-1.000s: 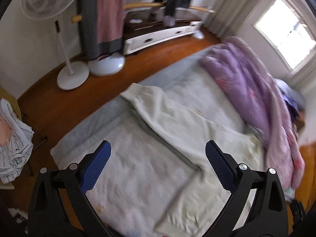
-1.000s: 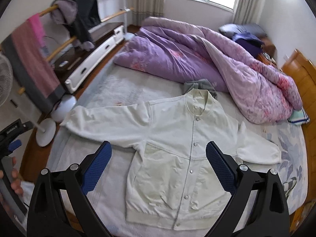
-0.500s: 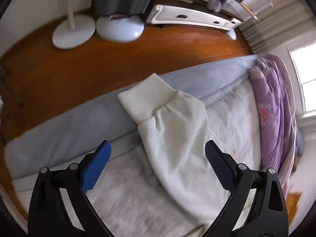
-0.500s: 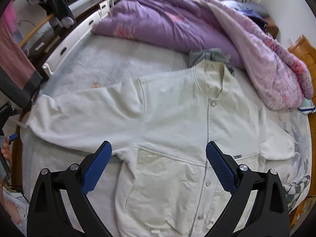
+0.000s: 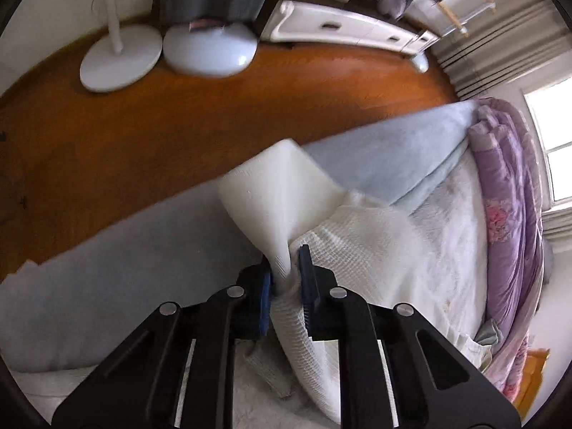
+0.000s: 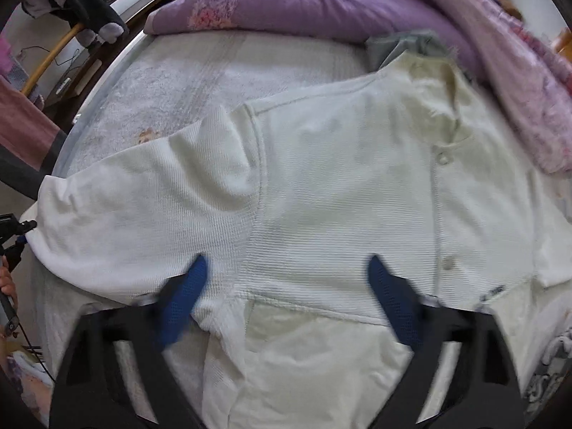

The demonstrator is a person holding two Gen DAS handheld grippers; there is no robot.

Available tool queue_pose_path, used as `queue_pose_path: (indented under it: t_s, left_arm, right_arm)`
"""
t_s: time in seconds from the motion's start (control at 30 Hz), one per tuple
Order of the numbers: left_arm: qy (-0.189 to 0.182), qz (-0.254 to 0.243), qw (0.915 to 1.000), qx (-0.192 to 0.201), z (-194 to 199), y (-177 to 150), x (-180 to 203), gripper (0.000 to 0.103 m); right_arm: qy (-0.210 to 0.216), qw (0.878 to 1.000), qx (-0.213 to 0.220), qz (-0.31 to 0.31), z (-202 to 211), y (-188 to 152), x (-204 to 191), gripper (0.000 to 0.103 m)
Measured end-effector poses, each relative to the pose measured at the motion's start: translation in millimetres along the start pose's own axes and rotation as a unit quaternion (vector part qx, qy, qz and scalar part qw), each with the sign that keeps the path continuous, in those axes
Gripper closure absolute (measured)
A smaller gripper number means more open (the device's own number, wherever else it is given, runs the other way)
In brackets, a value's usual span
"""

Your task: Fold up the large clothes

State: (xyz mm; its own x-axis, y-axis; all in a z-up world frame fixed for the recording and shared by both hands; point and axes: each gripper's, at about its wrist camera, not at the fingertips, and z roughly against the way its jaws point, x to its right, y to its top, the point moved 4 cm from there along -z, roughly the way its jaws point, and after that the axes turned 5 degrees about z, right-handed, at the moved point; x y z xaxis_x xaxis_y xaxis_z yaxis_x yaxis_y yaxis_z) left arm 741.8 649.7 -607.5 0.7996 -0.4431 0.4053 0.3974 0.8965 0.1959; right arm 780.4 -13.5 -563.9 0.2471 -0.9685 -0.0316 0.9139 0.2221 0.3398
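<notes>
Cream jacket point(image 6: 339, 186) lies front-up, spread flat on bed point(image 6: 200, 71), collar toward purple duvet point(image 6: 321, 3). Left gripper point(image 5: 286, 279): jaws closing, blue pads pinching the sleeve point(image 5: 321, 250) just behind its ribbed cuff point(image 5: 275, 193), at bed edge over wood floor point(image 5: 143, 132); cuff sticks up past the fingers. Right gripper point(image 6: 286, 286): jaws wide but closing, low over jacket at underarm/chest w/ fabric between fingers; pads not seen pressing it. Fan base point(image 5: 119, 59) nr wall.
</notes>
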Motion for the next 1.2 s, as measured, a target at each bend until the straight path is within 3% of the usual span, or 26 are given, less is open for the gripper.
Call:
queue_pose_path:
  t_s: [0.03,0.07,0.2,0.3,0.37,0.47,0.6,0.83,0.93,1.1,1.2]
  left_arm:
    - [0.002,-0.009,0.9999,0.015,11.7,-1.0,5.1,0.09]
    - [-0.003,-0.015,0.9995,0.029,24.4,-2.3,11.5,0.09]
    - [-0.022,-0.057,0.9946,0.084,76.5,-12.0,41.8,0.09]
    - [-0.036,-0.097,0.9867,0.125,114.2,-25.8,72.8,0.09]
    - [-0.059,-0.125,0.9795,0.147,139.6,-41.3,102.4,0.09]
    - [-0.095,-0.156,0.9704,0.158,161.1,-68.3,149.0,0.09]
    - [-0.147,-0.2,0.9583,0.143,177.0,-129.5,222.8,0.092]
    - [-0.19,-0.277,0.9382,0.084,138.6,-285.3,351.8,0.093]
    - [-0.182,-0.321,0.9275,0.062,110.4,-361.4,401.7,0.093]
    - [-0.18,-0.353,0.9183,0.004,62.9,-479.0,458.5,0.095]
    - [-0.169,-0.372,0.912,-0.033,37.1,-532.4,476.7,0.095]
  right_arm:
    - [0.02,1.0,-0.014,-0.008,-11.7,-1.5,2.9,0.046]
    - [0.031,0.999,-0.025,-0.007,-20.6,-2.5,3.0,0.065]
    - [0.06,0.997,-0.044,-0.011,-45.1,-6.5,7.1,0.089]
    - [0.114,0.992,-0.052,-0.019,-62.2,-8.6,4.9,0.094]
    - [0.123,0.99,-0.072,-0.018,-80.0,-13.7,4.9,0.095]
    - [0.147,0.986,-0.078,-0.029,-83.0,-12.0,14.3,0.097]
    - [0.155,0.987,-0.047,-0.024,-49.4,-16.1,42.4,0.095]
    - [0.107,0.992,0.027,-0.064,33.0,-43.1,193.6,0.094]
    - [0.068,0.992,0.046,-0.092,62.7,-60.0,274.7,0.093]
    - [0.005,0.986,0.065,-0.156,94.9,-87.3,389.2,0.091]
    - [-0.032,0.978,0.072,-0.192,106.7,-104.4,448.5,0.091]
